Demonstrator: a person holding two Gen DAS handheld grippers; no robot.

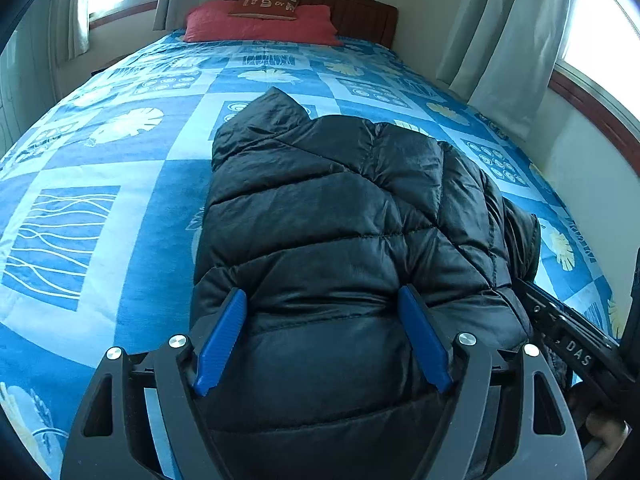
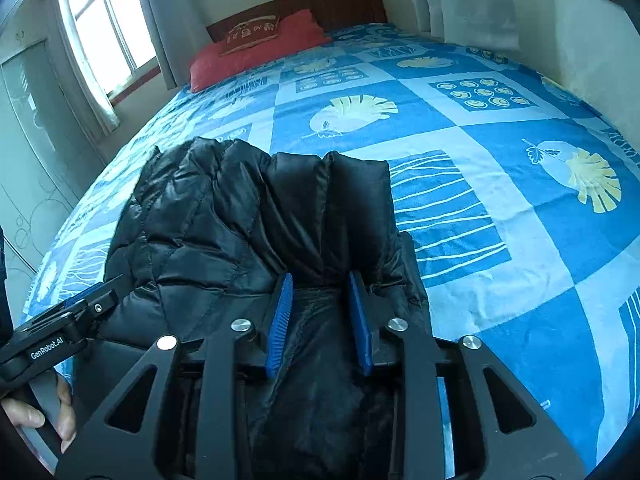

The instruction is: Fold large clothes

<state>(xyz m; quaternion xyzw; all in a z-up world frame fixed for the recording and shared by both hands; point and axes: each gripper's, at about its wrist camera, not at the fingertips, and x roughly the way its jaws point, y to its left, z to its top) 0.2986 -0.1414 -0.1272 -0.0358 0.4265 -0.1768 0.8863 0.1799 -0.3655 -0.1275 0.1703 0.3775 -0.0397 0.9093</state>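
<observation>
A black puffer jacket (image 1: pixel 344 216) lies on the bed (image 1: pixel 120 184), on a blue patterned bedspread, already gathered into a thick, narrow bundle. Its long axis runs away from the person toward the headboard (image 1: pixel 352 12) and the red pillow (image 1: pixel 260 26), with what looks like the hood at the far end.

The left gripper (image 1: pixel 322 328) sits at the near end of the bundle. Its jaws stand wide, one blue pad on each side of a padded bulge of the jacket, resting against the fabric but not pinching it.

The right gripper (image 2: pixel 320 320) is at the bundle's right edge, just beside the left one, which shows at the left of the right wrist view. Its jaws are much narrower, and dark fabric fills the gap between the pads. It appears to be holding a fold of the jacket, though how firm the grip is cannot be told.

Both hands are at the near end, so the rest of the jacket lies straight ahead of the jaws. A further fold would most likely carry this end forward along the long axis, toward the hood. For that, the left jaws would first need to close on the bulge between them. The slick, puffy filling may slip or spring back open when pressed.
</observation>
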